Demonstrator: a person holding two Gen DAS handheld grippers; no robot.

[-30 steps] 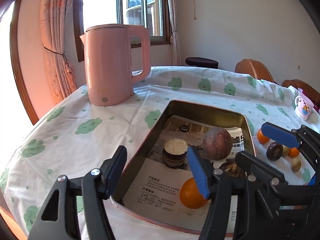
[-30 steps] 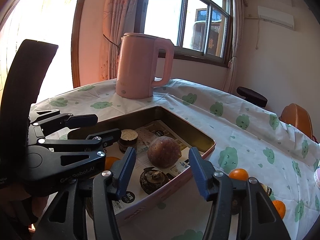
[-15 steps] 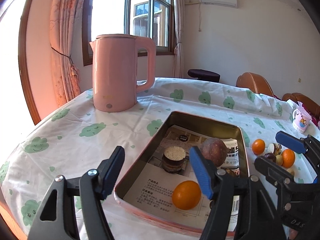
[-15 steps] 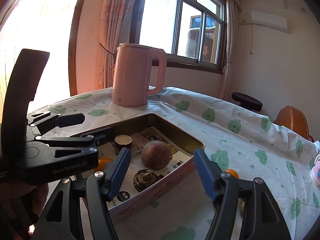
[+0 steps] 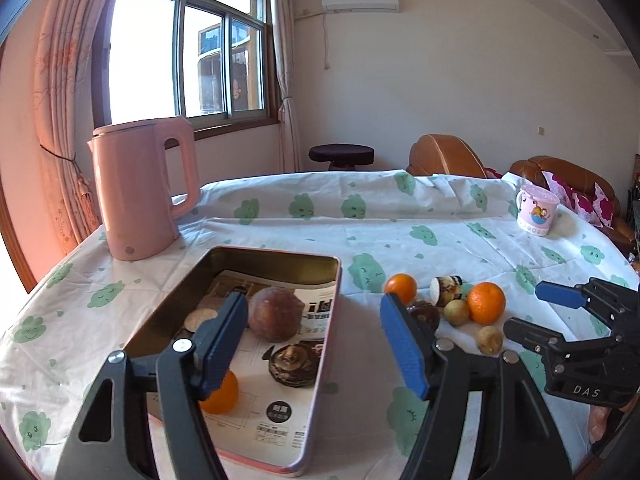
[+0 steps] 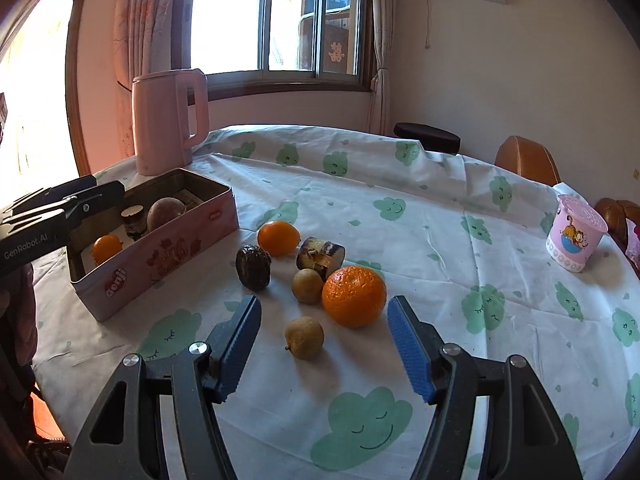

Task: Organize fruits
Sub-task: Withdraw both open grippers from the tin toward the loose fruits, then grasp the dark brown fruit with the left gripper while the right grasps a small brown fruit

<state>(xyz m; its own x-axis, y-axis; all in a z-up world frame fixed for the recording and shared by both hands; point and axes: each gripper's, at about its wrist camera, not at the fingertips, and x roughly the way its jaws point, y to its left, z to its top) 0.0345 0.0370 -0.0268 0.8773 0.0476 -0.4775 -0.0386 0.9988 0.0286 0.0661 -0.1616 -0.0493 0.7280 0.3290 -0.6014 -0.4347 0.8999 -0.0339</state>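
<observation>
Far left on the cloud-print tablecloth (image 6: 400, 184), a pink kettle (image 6: 168, 120) stands behind the pink tin (image 6: 160, 256), open-topped and paper-lined. In the tin: a small orange (image 6: 106, 248), a cut dark piece (image 6: 132, 216), a large brown round fruit (image 6: 166, 210); the left-wrist view adds a dark shell-like piece (image 5: 294, 364). The left gripper (image 5: 312, 344) hangs over the tin's near right rim, jaws apart, nothing between the pads, touching nothing; its opening has just widened slightly. Right of the tin, loose on the cloth, the cluster not yet sorted: a dark wrinkled fruit (image 6: 253, 266), an orange (image 6: 279, 237), a cut dark-skinned chunk (image 6: 320, 258), a tan round fruit (image 6: 307, 286), the big orange (image 6: 354, 296) touching it, and nearest, a second tan fruit (image 6: 304, 337), set a little apart. The right gripper (image 6: 322, 350) points straight at this cluster, jaws open and empty; they widened within the past second and sit about steady now. The near tan fruit lies just ahead of the gap, slightly left of centre; it is round, so no long axis to match. Judgement: the right hand is nearer and better lined up; a short forward-and-down reach should bracket it. Far right: a pink cartoon cup (image 6: 576, 236), clear of the work.
</observation>
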